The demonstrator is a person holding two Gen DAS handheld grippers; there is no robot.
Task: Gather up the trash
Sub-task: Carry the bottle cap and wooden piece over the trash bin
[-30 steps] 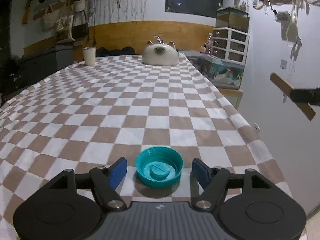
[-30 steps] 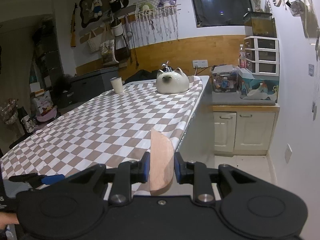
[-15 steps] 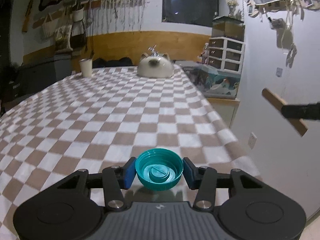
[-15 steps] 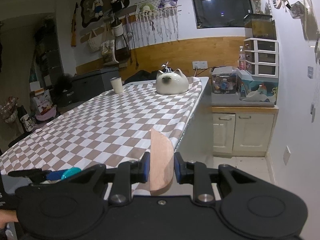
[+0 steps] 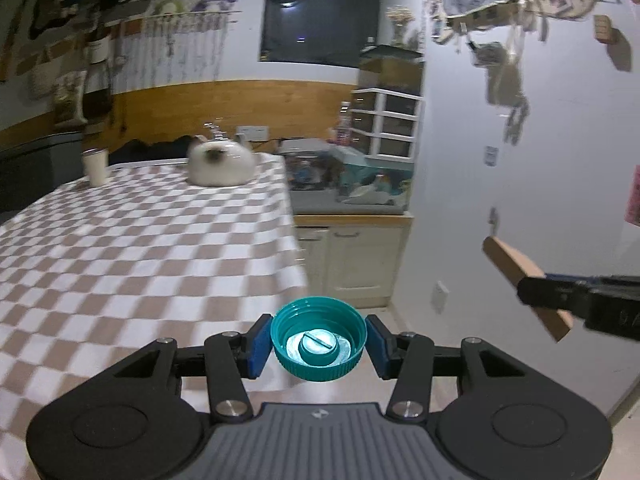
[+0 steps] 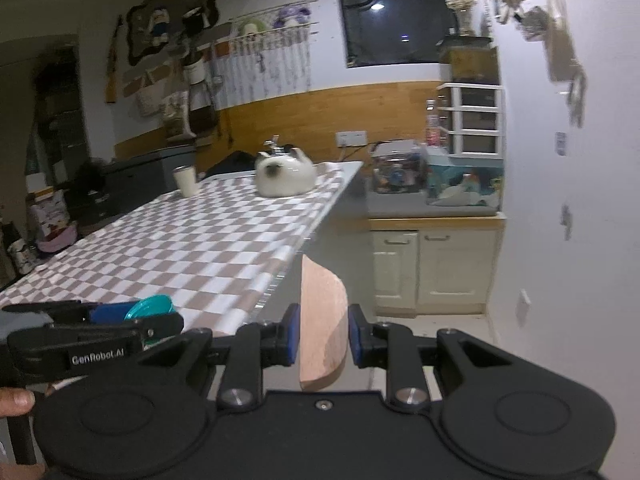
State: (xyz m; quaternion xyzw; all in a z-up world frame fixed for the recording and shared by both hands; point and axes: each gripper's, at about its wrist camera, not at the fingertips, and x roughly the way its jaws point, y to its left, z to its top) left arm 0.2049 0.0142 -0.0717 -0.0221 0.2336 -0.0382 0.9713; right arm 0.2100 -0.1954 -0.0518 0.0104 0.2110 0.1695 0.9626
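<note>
Between the blue pads of the left gripper [image 5: 319, 339] sits a teal cap [image 5: 319, 339], open side up, with a raised round plug in its middle. Both pads press on its ribbed wall, so the jaws stand closed on it, having just drawn in around it. The cap is off the table, over the corner of the checked cloth [image 5: 140, 248] in the left wrist view, with pale floor showing below it. From the right wrist view the same cap [image 6: 150, 307] shows edge-on as a teal sliver ahead of the left gripper's [image 6: 120, 312] black body, level with the table edge.

The right gripper [image 6: 322, 334] is closed on a flat tan piece [image 6: 322, 320], perhaps card or thin wood, held on edge with a rounded end pointing away. Both pads touch its faces. In the left wrist view that piece [image 5: 524, 286] hangs in the air to the right, tilted, well apart from the cap and clear of the table.

At the far end of the cloth rest a cat-shaped white pot [image 5: 220, 164] and a pale cup [image 5: 95, 166], near each other. A fingertip [image 6: 14, 400] shows at the left edge of the right wrist view.
</note>
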